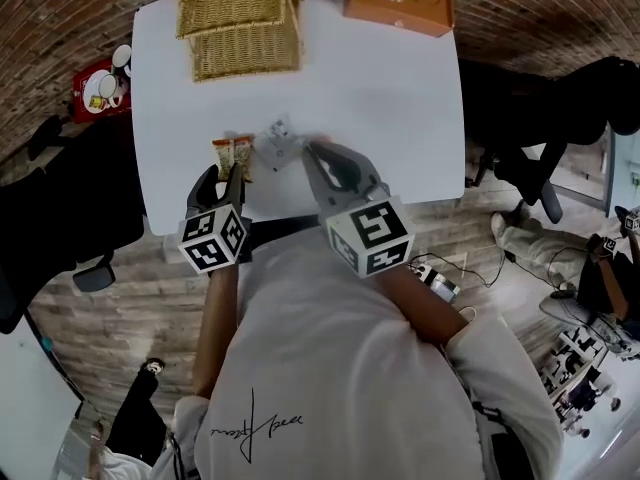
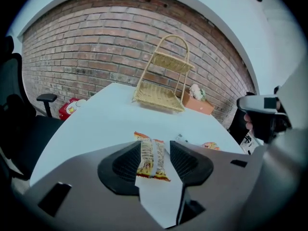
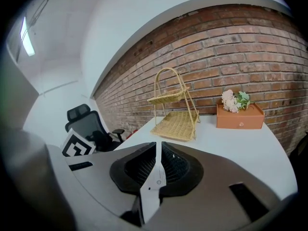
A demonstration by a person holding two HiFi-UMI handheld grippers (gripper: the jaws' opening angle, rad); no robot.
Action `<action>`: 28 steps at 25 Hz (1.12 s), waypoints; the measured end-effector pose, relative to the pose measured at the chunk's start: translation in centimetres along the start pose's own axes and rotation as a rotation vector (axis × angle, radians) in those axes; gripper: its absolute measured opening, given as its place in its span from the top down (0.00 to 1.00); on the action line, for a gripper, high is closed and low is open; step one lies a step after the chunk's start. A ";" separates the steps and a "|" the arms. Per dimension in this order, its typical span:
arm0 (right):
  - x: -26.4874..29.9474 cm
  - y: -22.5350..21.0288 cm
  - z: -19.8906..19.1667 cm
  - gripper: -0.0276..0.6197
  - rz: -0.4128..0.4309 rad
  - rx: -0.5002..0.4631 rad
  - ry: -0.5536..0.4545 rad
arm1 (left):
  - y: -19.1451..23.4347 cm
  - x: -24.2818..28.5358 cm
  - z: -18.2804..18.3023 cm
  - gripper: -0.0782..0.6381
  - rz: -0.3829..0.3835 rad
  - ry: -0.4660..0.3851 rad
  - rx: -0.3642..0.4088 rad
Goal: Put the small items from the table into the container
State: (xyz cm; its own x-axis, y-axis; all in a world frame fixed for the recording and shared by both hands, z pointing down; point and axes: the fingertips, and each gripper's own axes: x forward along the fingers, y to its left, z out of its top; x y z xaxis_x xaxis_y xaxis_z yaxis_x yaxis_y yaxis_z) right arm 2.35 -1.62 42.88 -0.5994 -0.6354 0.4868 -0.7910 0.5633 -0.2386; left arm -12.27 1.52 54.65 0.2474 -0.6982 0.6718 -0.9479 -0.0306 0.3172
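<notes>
Orange packet half-hidden by parted left claw, right claw pinching sachet

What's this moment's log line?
left claw: open, astride snack packets on table | right claw: shut on thin white packet | wicker basket: no items visible

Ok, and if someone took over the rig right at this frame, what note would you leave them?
Left tool: open, jaws either side of the orange snack packet lying on the table, not gripping it.
Right tool: shut on a thin white sachet.
Wicker basket stands at the table's far edge; nothing visible inside, so nothing looks done.
Left to do: grip the packet, carry both to the basket, then fetch another small packet beyond it.
</notes>
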 end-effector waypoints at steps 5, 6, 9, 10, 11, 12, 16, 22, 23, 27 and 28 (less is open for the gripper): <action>0.3 -1.0 -0.4 0.92 -0.023 0.013 0.020 | 0.6 1.9 -0.9 0.61 -0.008 0.093 0.020; 0.3 -1.1 -0.5 0.92 -0.026 0.014 0.023 | 0.8 2.1 -1.2 0.61 -0.013 0.111 0.016; 0.7 -1.2 -0.5 0.92 -0.032 0.021 0.027 | 1.5 2.6 -1.6 0.61 -0.014 0.148 0.017; 0.8 -1.2 -0.5 0.92 -0.032 0.021 0.028 | 1.6 2.7 -1.7 0.61 -0.017 0.159 0.022; 0.9 -1.2 -0.5 0.92 -0.030 0.020 0.029 | 1.5 2.9 -1.9 0.61 -0.024 0.171 0.028; 1.0 -1.2 -0.4 0.92 -0.028 0.017 0.029 | 1.3 3.0 -2.1 0.61 -0.030 0.181 0.035; 1.3 -1.2 -0.3 0.92 -0.022 0.015 0.034 | 1.2 3.2 -2.6 0.61 -0.034 0.200 0.018; 1.7 -1.0 -0.4 0.92 -0.014 0.017 0.042 | 1.3 3.5 -2.6 0.65 -0.028 0.216 0.026; 1.7 -1.0 -0.4 0.92 -0.013 0.017 0.041 | 1.3 3.5 -2.6 0.66 -0.026 0.220 0.028; 1.6 -1.0 -0.5 0.92 -0.014 0.016 0.040 | 1.2 3.6 -2.6 0.67 -0.010 0.229 0.026; 1.6 -1.0 -0.5 0.92 -0.015 0.016 0.040 | 1.3 3.6 -2.5 0.67 -0.009 0.229 0.025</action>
State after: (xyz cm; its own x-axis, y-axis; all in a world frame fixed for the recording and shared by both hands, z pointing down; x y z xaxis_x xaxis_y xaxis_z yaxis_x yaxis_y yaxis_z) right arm 2.24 -2.90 44.33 -0.5821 -0.6223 0.5233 -0.8021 0.5450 -0.2441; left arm -12.08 0.81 59.14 0.2920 -0.5173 0.8045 -0.9495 -0.0556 0.3089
